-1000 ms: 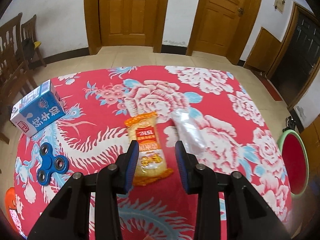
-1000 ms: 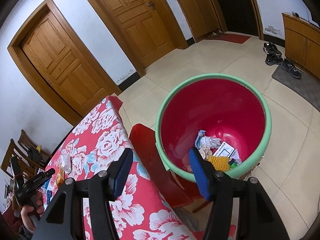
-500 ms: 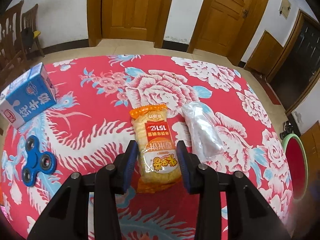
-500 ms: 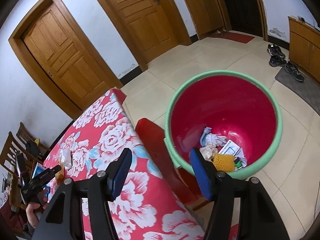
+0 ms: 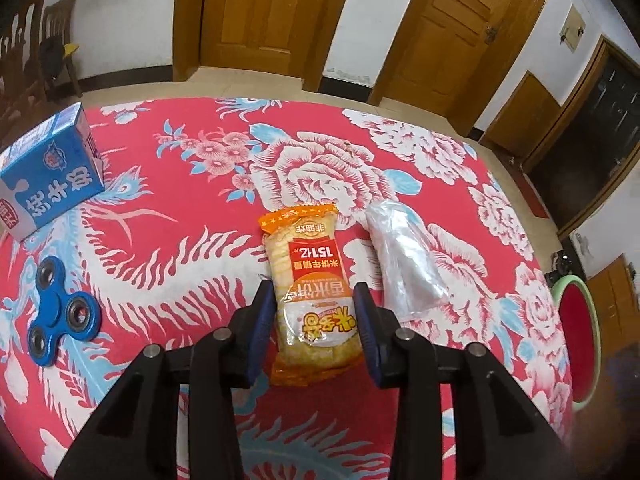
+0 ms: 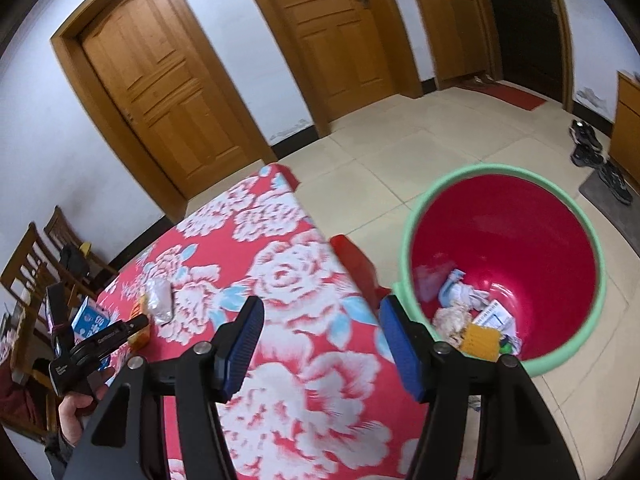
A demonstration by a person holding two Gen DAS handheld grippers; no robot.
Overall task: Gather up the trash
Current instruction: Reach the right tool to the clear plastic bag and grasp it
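An orange snack packet [image 5: 308,280] lies flat on the red floral tablecloth [image 5: 200,208]. My left gripper [image 5: 312,296] is lowered around its near half, one blue pad on each long side. The jaws stand open and the packet is not squeezed. A crumpled clear plastic bag [image 5: 404,264] lies just right of the packet. My right gripper [image 6: 320,308] hangs open and empty above the table's corner. To its right the red bin with a green rim [image 6: 412,232] holds several bits of trash. In the right wrist view the left gripper [image 6: 120,332] sits far left, over the packet [image 6: 140,338].
A blue milk carton [image 5: 52,176] and a blue fidget spinner [image 5: 60,312] lie at the table's left. A red stool [image 6: 356,256] stands between table and bin. Wooden chairs [image 6: 36,248] stand beyond the table. Shoes [image 6: 588,148] lie on the tiled floor by a cabinet.
My left gripper has sunk and come forward, so the packet now lies between its pads. My right gripper has swung from over the bin toward the table.
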